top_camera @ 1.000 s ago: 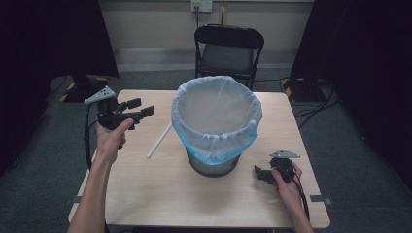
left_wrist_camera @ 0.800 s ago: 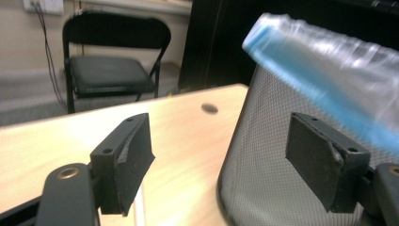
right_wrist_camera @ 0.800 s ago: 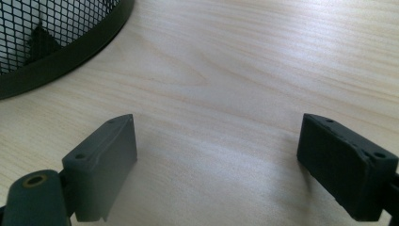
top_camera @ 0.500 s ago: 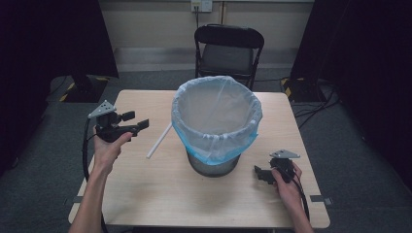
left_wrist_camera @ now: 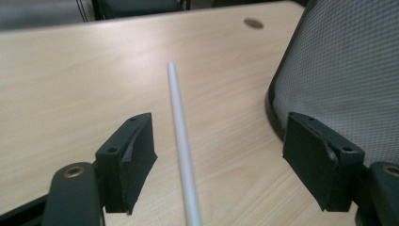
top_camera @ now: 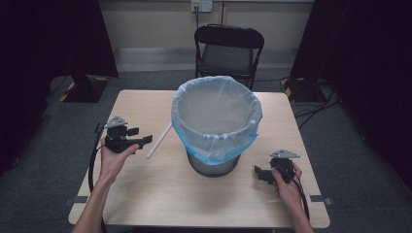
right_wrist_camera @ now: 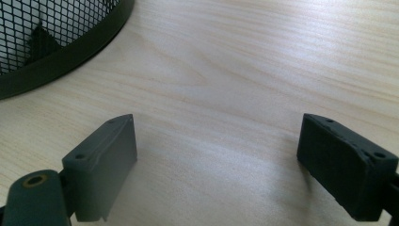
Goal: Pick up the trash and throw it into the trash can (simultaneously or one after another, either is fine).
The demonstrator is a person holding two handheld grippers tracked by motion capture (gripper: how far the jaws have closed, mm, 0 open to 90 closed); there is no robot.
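A thin white stick lies on the wooden table, left of a mesh waste bin lined with a blue-edged clear bag. My left gripper hovers low at the stick's near end, open. In the left gripper view the stick runs along the table between the wide jaws of my left gripper, untouched; the jaws have just closed a little. My right gripper rests near the table's right front, right of the bin. In its own view the right gripper is open over bare wood.
The bin's mesh wall stands close beside the left gripper's right jaw, and its base rim lies ahead-left of the right gripper. A black folding chair stands behind the table. Cables lie on the floor at the right.
My left gripper has come down and toward the front, from well above the table to just over the stick's near end. The right gripper has stayed put.
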